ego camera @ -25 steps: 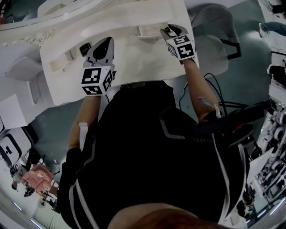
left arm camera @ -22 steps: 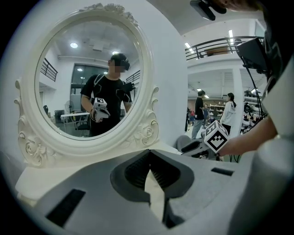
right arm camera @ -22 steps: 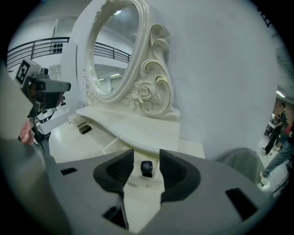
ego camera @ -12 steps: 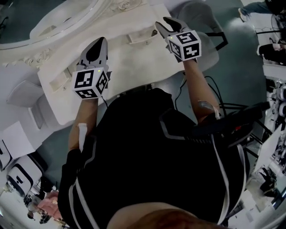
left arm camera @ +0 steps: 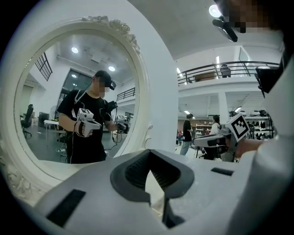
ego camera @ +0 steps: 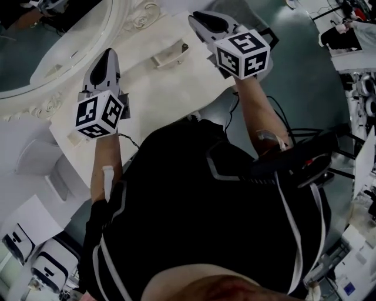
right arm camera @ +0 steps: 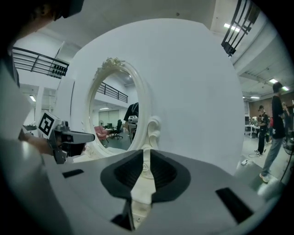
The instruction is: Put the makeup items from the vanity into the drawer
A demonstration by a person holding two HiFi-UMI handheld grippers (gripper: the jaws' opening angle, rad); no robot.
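Note:
The white vanity top (ego camera: 158, 94) lies below both raised grippers, and I can make out no makeup item on it. A small white tray (ego camera: 169, 56) sits near its back edge. My left gripper (ego camera: 108, 54) hovers over the vanity's left part with its jaws together and nothing between them (left arm camera: 149, 176); it faces the oval mirror (left arm camera: 78, 105). My right gripper (ego camera: 197, 16) is held high at the vanity's right end. Its jaws are closing, with a narrow gap and nothing between them (right arm camera: 142, 183).
The carved mirror frame (ego camera: 64, 47) rises behind the vanity. Cables and a black device (ego camera: 294, 159) lie on the floor at the right. White cabinets (ego camera: 35, 258) stand at the lower left. People stand far off (right arm camera: 275, 119).
Both grippers have risen from the vanity top and spread apart. The right one has left the small tray and its jaws look narrower. The head view has swung.

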